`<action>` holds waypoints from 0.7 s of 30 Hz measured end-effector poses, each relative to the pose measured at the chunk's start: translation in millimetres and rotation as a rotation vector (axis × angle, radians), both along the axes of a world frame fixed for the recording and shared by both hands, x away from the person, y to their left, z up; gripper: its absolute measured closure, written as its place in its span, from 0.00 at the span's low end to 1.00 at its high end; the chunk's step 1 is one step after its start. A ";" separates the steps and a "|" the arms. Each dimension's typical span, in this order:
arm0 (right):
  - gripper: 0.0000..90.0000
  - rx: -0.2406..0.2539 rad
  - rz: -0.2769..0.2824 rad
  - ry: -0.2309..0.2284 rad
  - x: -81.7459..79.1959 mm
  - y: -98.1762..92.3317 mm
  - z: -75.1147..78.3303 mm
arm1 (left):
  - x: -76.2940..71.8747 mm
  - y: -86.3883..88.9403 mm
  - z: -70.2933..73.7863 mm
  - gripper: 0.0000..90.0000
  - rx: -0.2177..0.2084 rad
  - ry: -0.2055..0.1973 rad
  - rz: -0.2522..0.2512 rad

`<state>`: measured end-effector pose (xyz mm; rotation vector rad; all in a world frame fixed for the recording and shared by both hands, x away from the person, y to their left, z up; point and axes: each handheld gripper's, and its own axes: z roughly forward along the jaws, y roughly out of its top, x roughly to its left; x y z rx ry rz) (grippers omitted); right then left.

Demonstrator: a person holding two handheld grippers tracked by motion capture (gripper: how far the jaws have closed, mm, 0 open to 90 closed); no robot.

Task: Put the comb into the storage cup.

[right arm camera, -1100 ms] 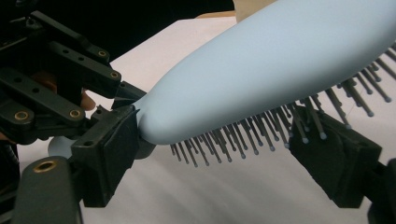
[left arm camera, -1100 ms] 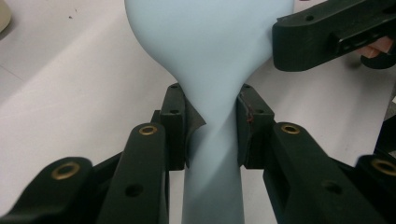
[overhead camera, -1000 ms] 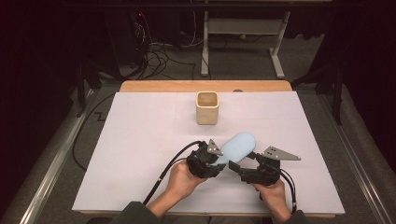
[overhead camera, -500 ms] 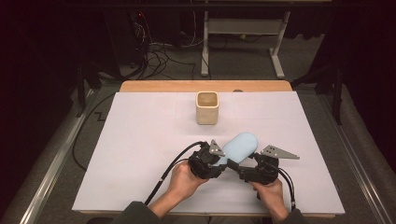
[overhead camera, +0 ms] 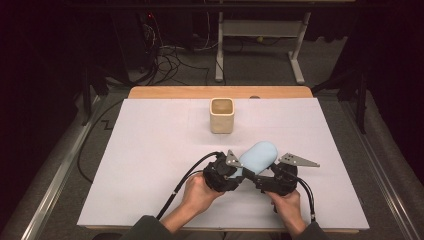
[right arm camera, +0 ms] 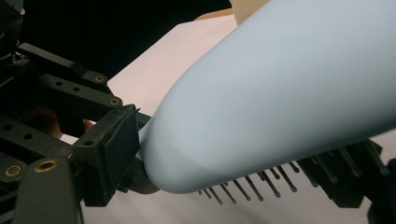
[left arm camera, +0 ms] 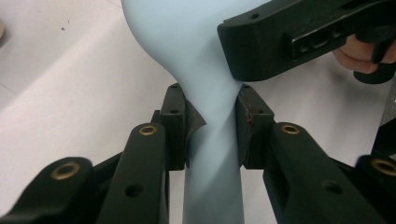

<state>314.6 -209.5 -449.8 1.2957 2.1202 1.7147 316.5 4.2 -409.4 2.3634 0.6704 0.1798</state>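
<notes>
While the left gripper (left arm camera: 210,126) clamps the pale-blue plastic hairbrush's (overhead camera: 257,156) handle, its head points toward one o'clock, the right gripper (overhead camera: 265,181) pinching the brush head.

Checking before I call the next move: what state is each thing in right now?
Hairbrush: held off the mat, bristles facing down.
Left gripper: shut on the hairbrush's neck.
Right gripper: at the brush head; grip unclear.
Cup: upright, open mouth up, standing apart behind the brush.
Mat: flat on the table.
</notes>
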 end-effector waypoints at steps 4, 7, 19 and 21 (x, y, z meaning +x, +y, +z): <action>0.21 -0.003 0.008 0.001 0.3 2.1 3.1 | -0.5 1.7 1.9 0.77 -0.002 -0.008 0.004; 0.21 -0.002 0.009 0.007 1.1 3.6 3.5 | -0.5 2.4 2.1 0.77 0.002 -0.011 0.007; 0.22 -0.006 0.009 0.026 2.4 4.5 4.5 | -0.9 0.6 1.2 0.77 -0.001 -0.017 0.016; 0.24 0.001 0.013 0.040 2.6 4.1 4.7 | -1.0 0.4 0.9 0.77 -0.001 -0.018 0.015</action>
